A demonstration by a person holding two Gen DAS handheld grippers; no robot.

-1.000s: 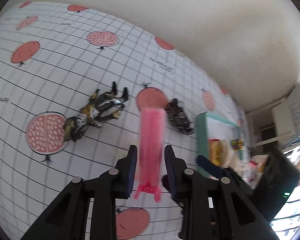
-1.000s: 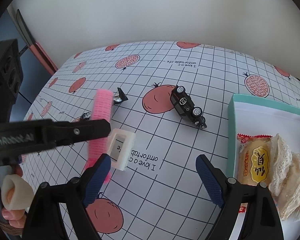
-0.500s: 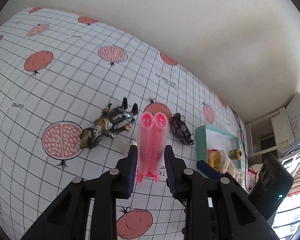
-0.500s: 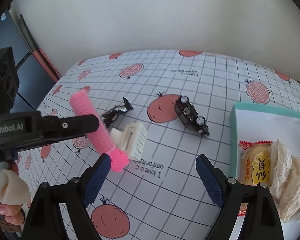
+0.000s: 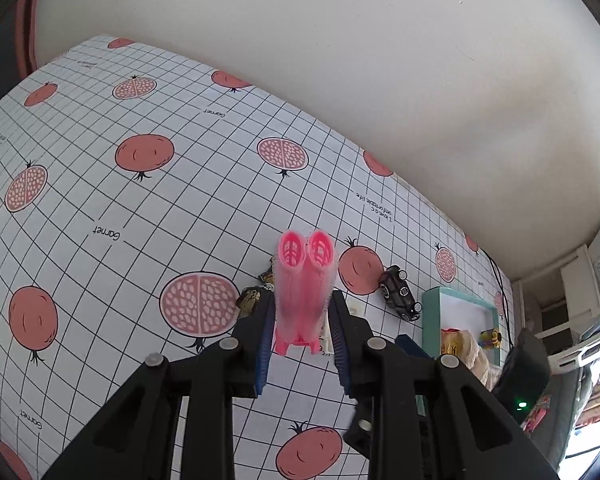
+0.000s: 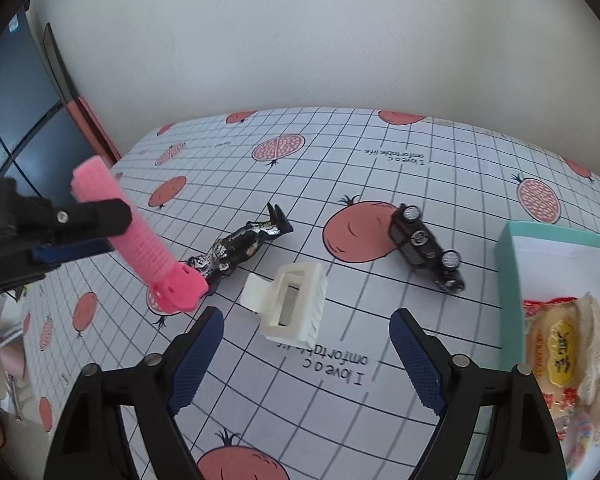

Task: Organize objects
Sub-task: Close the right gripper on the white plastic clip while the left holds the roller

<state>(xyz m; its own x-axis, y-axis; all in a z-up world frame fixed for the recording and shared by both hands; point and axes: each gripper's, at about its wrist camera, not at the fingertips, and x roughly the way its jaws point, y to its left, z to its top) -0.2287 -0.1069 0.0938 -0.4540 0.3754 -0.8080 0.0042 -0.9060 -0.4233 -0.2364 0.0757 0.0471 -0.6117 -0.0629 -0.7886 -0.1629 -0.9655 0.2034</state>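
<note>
My left gripper (image 5: 302, 320) is shut on a pink double hair roller (image 5: 305, 284) and holds it above the table; the roller also shows at the left of the right wrist view (image 6: 140, 240). My right gripper (image 6: 306, 354) is open and empty, hovering just in front of a white hair claw clip (image 6: 290, 306) on the table. A black and gold action figure (image 6: 240, 248) lies left of the clip. A black toy car (image 6: 426, 246) lies to its right. A teal box (image 6: 512, 280) at the right holds a snack packet (image 6: 556, 364) and lace cloth.
The table carries a white grid cloth with pomegranate prints (image 5: 140, 156). A plain wall runs behind the table. A dark monitor (image 6: 16, 128) stands past the table's left end. The teal box (image 5: 430, 320) and the car (image 5: 400, 292) also show in the left wrist view.
My left gripper has lifted the pink roller higher and tilted it up, away from the table. The right gripper has stayed open and edged closer to the white clip.
</note>
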